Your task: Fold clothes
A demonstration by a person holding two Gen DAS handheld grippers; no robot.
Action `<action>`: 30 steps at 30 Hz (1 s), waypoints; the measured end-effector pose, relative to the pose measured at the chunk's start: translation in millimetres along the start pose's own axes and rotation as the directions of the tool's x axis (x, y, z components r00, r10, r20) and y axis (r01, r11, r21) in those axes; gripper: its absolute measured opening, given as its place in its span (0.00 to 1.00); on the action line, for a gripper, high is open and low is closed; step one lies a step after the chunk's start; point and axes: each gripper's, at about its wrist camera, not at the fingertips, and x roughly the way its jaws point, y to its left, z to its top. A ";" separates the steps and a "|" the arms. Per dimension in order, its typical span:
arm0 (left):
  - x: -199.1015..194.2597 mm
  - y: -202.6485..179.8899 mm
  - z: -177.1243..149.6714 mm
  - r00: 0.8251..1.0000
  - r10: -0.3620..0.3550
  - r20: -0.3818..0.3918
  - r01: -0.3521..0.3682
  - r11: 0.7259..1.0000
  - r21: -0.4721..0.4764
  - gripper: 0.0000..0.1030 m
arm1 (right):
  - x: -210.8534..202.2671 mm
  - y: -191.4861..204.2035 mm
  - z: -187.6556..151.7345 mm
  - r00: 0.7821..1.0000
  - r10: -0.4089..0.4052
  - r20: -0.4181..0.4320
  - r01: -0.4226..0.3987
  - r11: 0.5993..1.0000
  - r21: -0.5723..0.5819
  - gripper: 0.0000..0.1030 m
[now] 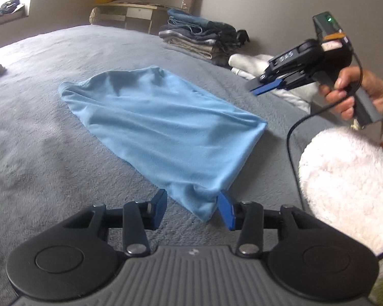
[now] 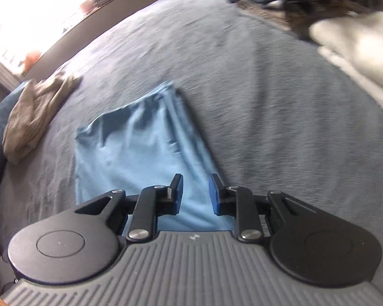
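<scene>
Light-blue garment (image 1: 160,125) lying folded lengthwise on grey bed cover (image 1: 38,140), let go by both grippers, left gripper (image 1: 191,204) half open astride near corner, right gripper (image 2: 195,193) slightly open above it, probably needing a crosswise fold next.

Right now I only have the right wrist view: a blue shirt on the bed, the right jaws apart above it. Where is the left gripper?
Observer: The left gripper is at the near corner of the blue shirt; the corner lies between its open jaws, apparently not pinched.
Operator: Is any laundry folded already?
Observer: Yes, a stack of folded clothes sits at the far edge of the bed, beyond the shirt.
Operator: Does the right gripper touch the shirt?
Observer: No. A hand holds the right gripper in the air beside the shirt, clear of it.
</scene>
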 end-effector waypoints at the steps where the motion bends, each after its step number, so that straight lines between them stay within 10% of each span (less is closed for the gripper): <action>1: 2.2 -0.5 0.0 1.000 -0.004 -0.009 0.004 1.000 -0.007 0.42 | 3.1 3.1 -0.9 1.000 0.004 -0.005 -0.004 1.000 -0.005 0.21; 12: 32.8 15.2 -4.9 0.992 -0.012 -0.127 -0.015 0.978 -0.209 0.06 | 28.7 5.5 -20.9 0.997 -0.045 -0.063 0.045 0.999 0.003 0.19; 22: 27.0 12.8 -11.7 0.982 -0.009 -0.190 -0.020 0.988 -0.154 0.04 | 42.2 -6.5 -26.6 0.992 -0.069 -0.106 0.073 0.997 0.038 0.16; 30: -10.4 18.0 -9.5 0.997 0.009 -0.070 -0.019 0.990 -0.138 0.13 | 41.0 -5.9 -26.9 0.992 -0.073 -0.105 0.078 0.996 0.043 0.16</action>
